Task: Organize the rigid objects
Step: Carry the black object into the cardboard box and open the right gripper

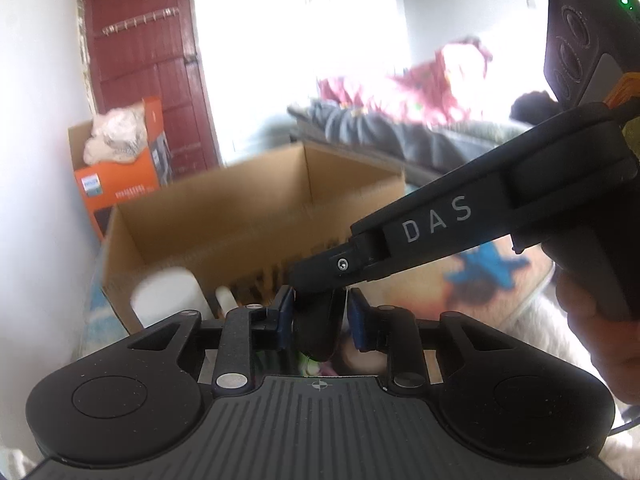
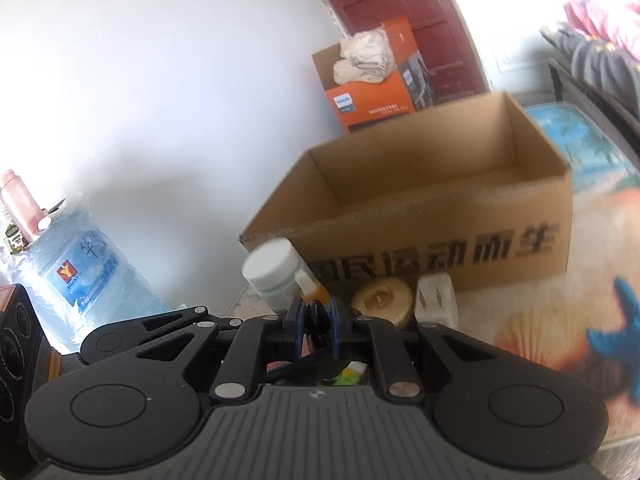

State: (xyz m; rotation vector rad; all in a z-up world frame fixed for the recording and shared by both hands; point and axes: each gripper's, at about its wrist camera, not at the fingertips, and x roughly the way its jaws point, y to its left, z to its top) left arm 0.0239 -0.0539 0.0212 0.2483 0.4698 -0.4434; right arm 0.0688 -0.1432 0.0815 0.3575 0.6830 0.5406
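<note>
An open cardboard box stands on the table; it also shows in the right wrist view. In front of it are a white jar, a small orange-capped bottle, a round wooden brush and a white plug adapter. The white jar also shows in the left wrist view. My right gripper is shut on a thin black disc-shaped object. In the left wrist view the right gripper reaches in from the right and its tip holds that black object between my left gripper's blue pads, which stand apart.
An orange box with cloth on it stands by a red door. A water jug stands at the left. The tablecloth shows a blue starfish. A sofa with clothes is at the right.
</note>
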